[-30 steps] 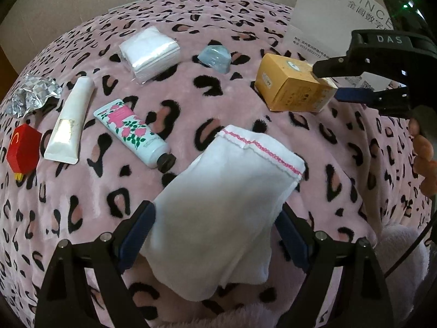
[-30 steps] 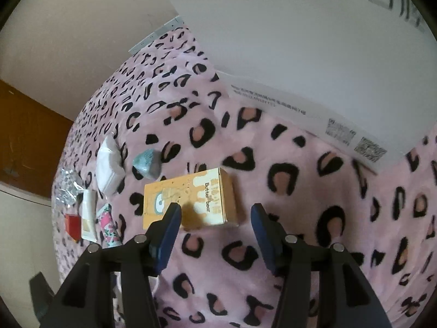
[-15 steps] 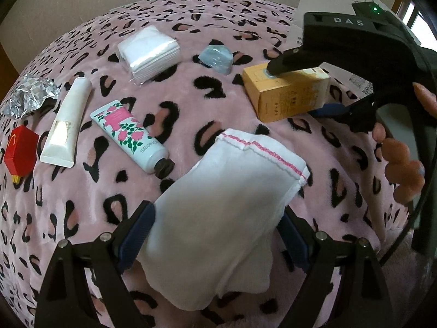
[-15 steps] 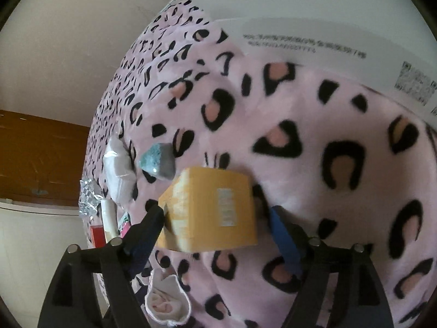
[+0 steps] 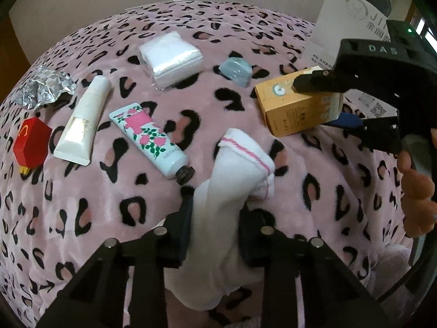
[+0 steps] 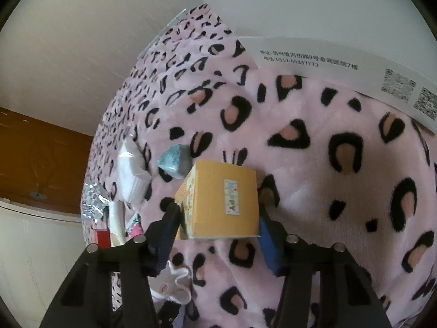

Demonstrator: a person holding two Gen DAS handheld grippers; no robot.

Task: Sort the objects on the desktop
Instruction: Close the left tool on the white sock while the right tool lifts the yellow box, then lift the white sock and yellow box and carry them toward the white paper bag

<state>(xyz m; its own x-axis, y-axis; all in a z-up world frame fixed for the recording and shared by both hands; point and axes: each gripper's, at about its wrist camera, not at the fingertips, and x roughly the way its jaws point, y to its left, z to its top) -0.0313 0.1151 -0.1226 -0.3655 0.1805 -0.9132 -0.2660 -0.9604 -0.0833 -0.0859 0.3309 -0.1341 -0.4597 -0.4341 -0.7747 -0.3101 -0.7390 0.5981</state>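
My left gripper [image 5: 217,205] is shut on a white cloth [image 5: 240,161] with a pink stitched hem, bunching it between the pads near the bottom of the left wrist view. An orange carton [image 6: 218,191] sits between the fingers of my right gripper [image 6: 218,216], whose jaws are closing, with both pads against the carton's sides. In the left wrist view the same carton [image 5: 289,104] is tilted at the right, with the right gripper [image 5: 314,104] clamped over it. Both lie over a pink leopard-print blanket [image 5: 109,218].
A rose-printed tube [image 5: 148,136], a white tube [image 5: 82,121], a red box [image 5: 31,145] and crumpled foil [image 5: 43,88] lie at the left. A tissue pack [image 5: 172,57] and a blue-grey wrapped lump [image 5: 236,69] lie further back. A white printed bag [image 6: 341,41] stands behind the carton.
The left jaws have closed on the cloth and squeezed it narrow. The right gripper came down around the carton, widened, then narrowed onto it, and the carton has tipped.
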